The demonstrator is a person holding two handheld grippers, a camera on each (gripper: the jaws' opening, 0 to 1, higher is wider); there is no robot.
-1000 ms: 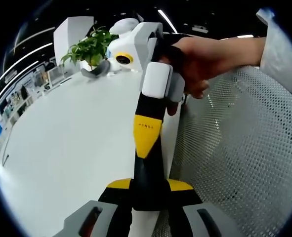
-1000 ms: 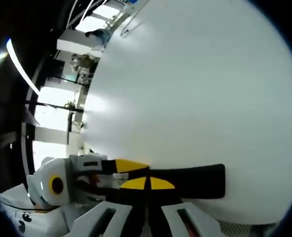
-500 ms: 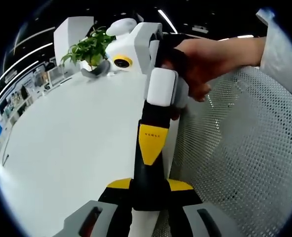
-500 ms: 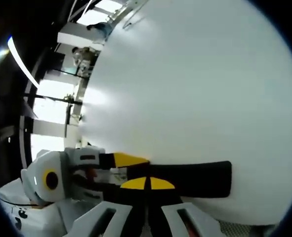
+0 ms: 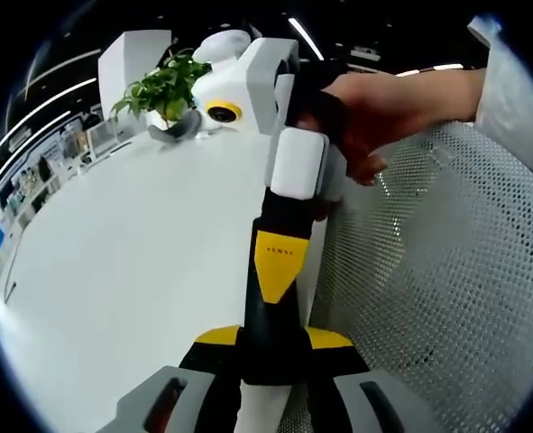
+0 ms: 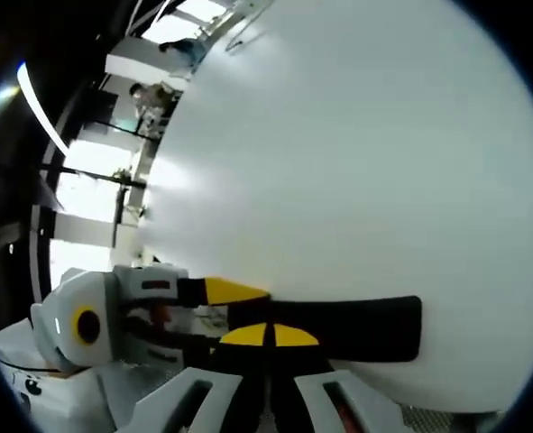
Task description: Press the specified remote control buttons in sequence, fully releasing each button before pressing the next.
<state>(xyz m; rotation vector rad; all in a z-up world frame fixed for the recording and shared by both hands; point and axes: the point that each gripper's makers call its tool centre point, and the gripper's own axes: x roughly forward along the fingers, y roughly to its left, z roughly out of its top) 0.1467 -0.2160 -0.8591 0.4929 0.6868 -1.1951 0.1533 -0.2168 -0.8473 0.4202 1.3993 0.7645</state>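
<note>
Remote control (image 6: pixel 356 329): black, long, lying across the lower part of the right gripper view over the white bench (image 6: pixel 338 162); in the left gripper view seen end-on as a dark bar.
Left gripper (image 5: pixel 271 383): pinching one end of the remote control; yellow jaw tip seen at that end in the right gripper view.
Right gripper (image 5: pixel 275 271): jaws pressed together into one yellow point, laid along the remote control just ahead of the left gripper; held by a hand (image 5: pixel 383 104).
Change: against a second ago, yellow point and white body of the right gripper lower in the left gripper view, nearer the left gripper; against half a second ago, hardly shifted. Remote control in the same grip throughout.
Surroundings: potted plant (image 5: pixel 162 86) at the bench's far end; white perforated mesh (image 5: pixel 446 280) beside the bench.
</note>
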